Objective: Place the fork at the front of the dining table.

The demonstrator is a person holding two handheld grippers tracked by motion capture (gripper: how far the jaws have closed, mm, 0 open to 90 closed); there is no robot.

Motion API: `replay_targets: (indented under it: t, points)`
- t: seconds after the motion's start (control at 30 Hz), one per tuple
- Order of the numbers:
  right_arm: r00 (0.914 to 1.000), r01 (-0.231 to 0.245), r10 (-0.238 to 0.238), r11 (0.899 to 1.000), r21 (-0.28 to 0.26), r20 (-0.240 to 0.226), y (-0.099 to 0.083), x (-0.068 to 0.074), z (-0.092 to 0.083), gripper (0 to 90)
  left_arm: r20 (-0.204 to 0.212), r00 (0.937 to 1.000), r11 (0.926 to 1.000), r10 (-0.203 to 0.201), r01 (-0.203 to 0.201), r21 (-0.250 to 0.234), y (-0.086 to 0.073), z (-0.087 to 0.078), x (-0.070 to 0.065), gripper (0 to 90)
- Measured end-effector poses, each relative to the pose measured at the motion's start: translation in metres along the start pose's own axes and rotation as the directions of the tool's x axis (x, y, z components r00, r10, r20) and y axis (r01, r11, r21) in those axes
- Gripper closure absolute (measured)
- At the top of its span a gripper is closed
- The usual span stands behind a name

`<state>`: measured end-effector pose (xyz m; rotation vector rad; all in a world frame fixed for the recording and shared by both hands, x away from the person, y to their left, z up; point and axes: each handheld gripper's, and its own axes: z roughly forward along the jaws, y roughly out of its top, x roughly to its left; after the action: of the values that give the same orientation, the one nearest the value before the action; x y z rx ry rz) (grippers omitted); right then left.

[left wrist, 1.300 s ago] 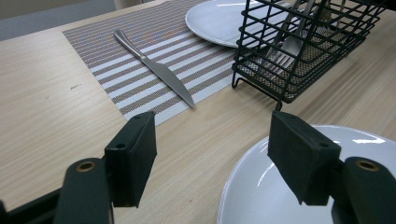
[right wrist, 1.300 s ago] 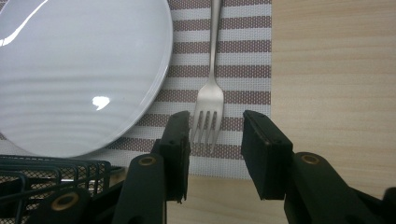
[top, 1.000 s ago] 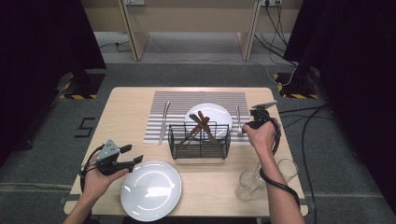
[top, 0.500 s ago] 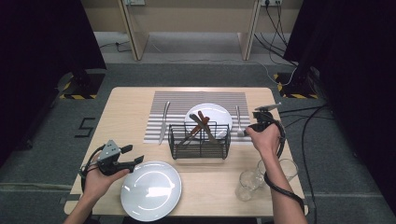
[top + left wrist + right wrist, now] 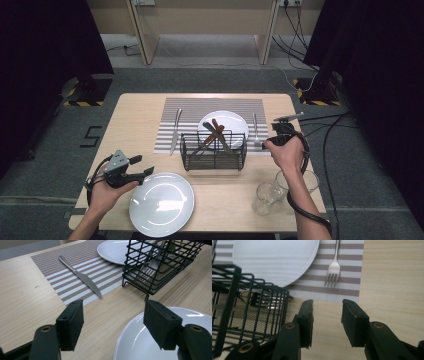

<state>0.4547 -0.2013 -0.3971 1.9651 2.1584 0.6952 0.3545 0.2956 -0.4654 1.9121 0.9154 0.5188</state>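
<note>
A striped placemat (image 5: 212, 107) holds a white plate (image 5: 230, 122), a knife (image 5: 175, 131) on its left and a fork (image 5: 255, 131) on its right. A black wire basket (image 5: 214, 150) with wooden-handled cutlery stands at the mat's near edge. My right gripper (image 5: 327, 320) hovers open and empty just short of the fork (image 5: 333, 270), to the right of the basket (image 5: 244, 312). My left gripper (image 5: 113, 325) rests open and empty at the front left, over the rim of a second white plate (image 5: 155, 340), with the knife (image 5: 80, 276) lying ahead of it.
Two clear glasses (image 5: 272, 192) stand at the front right of the table, close to the right forearm. The second plate (image 5: 161, 202) lies near the front edge. Bare wood (image 5: 135, 120) lies left of the mat. Cables run across the floor at the right.
My right gripper has risen a little and drawn back toward the near side of the fork. The left gripper has stayed where it was.
</note>
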Motion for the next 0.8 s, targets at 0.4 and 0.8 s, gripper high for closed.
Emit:
replay_targets:
  t: [0.4, 0.8]
  points:
    - [1.0000, 0.006, -0.006, 1.000, -0.011, -0.008, -0.018, -0.001, -0.018, 61.6, 0.000, 1.0000, 1.0000, 0.001, -0.001, 0.000, 0.000, 0.000, 0.000, 32.4]
    - [0.9998, 0.012, -0.012, 1.000, -0.020, -0.015, -0.032, -0.001, -0.031, 61.6, 0.001, 1.0000, 1.0000, 0.001, -0.001, 0.001, 0.000, 0.000, 0.000, 32.4]
